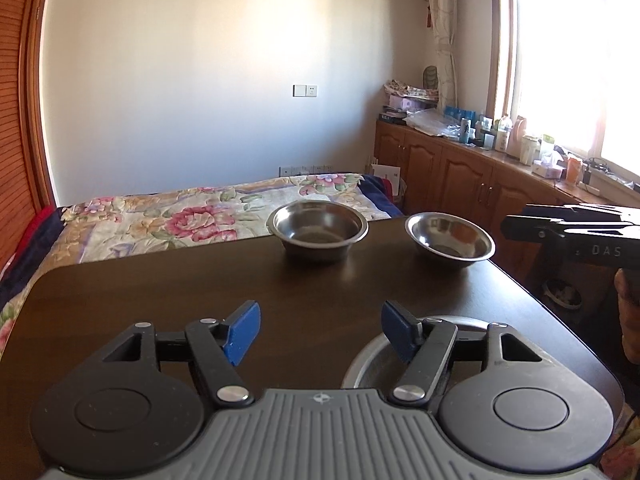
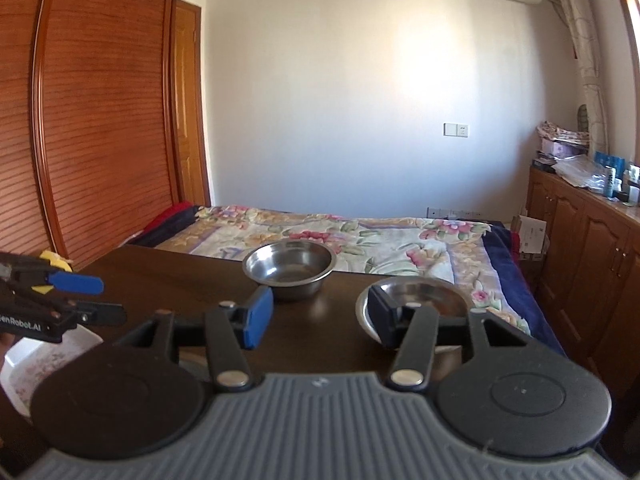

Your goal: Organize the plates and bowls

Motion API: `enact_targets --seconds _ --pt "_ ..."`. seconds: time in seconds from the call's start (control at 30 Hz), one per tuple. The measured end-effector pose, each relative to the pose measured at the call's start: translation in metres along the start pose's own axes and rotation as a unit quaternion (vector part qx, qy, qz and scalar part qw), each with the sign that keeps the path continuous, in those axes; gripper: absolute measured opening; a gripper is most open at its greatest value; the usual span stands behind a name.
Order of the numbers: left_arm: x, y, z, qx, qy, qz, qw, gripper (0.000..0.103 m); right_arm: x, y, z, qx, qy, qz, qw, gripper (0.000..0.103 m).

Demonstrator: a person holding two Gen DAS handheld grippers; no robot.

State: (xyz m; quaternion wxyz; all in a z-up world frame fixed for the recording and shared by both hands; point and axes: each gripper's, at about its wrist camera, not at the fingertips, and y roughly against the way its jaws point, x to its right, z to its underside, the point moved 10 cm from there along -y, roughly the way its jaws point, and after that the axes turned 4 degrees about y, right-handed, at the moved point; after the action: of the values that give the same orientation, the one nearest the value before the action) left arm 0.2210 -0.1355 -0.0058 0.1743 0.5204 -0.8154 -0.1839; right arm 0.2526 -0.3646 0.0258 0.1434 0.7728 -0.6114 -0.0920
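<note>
Though hidden leftward, white dish (image 2: 24, 364) rightward.

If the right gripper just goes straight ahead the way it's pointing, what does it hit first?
Probably the straight-sided steel bowl: it sits ahead of the open right gripper, slightly left of centre. The flared bowl lies behind the right finger; depth is unclear.
</note>
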Motion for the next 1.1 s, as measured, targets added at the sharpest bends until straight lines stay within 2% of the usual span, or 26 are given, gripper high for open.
enact_targets --seconds 0.43,0.77,1.1 --pt "-0.009 -0.062 -0.039 -0.021 -0.011 0.002 0.9997 0.072 0.014 -0.074 -0.014 -0.047 0.005 -0.037 0.998 0.056" --pt "-0.017 -0.117 -0.056 -0.040 -0.021 0.005 0.9990 0.072 0.011 -0.131 -0.007 -0.095 -0.006 -0.059 0.994 0.055" --pt "-0.030 -0.167 -0.063 -0.063 -0.008 0.005 0.9980 0.063 0.008 -0.161 -0.002 -0.131 -0.011 -0.056 0.990 0.048"
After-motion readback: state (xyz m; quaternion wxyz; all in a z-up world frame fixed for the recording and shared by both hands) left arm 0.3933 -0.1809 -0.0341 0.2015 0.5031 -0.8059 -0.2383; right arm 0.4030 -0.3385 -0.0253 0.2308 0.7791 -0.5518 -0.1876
